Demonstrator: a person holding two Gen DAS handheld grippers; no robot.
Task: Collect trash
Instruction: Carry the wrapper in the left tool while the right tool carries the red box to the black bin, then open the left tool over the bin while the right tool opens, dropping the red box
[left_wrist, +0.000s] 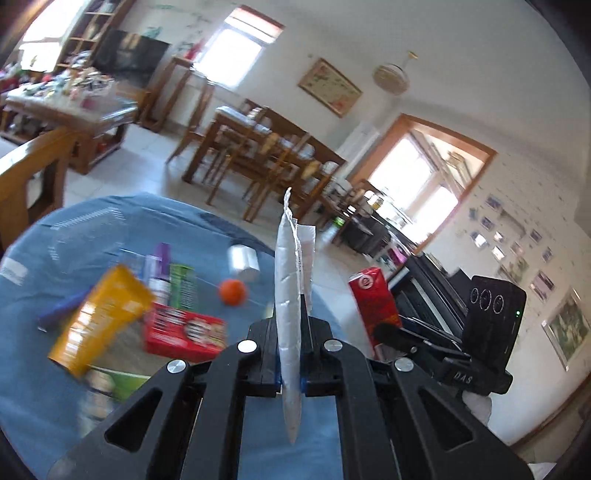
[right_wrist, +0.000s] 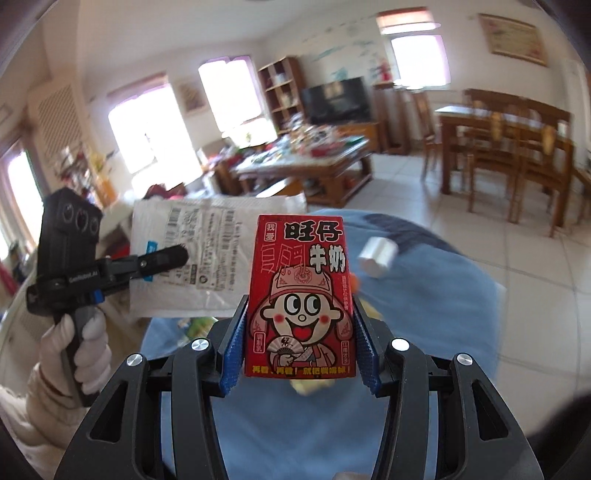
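Left gripper clamps flat silvery-white mailer pouch; right gripper clamps red cartoon-printed milk carton, both above blue-clothed table.

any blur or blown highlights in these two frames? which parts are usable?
Left wrist: the yellow tube and nearby table clutter are motion-smeared; the silver packet in the left gripper is sharp; window and doorway are blown out. Right wrist: the red milk carton in the right gripper is crisp and its print readable; background soft, windows clipped. Both views show strong fisheye bending at the edges.
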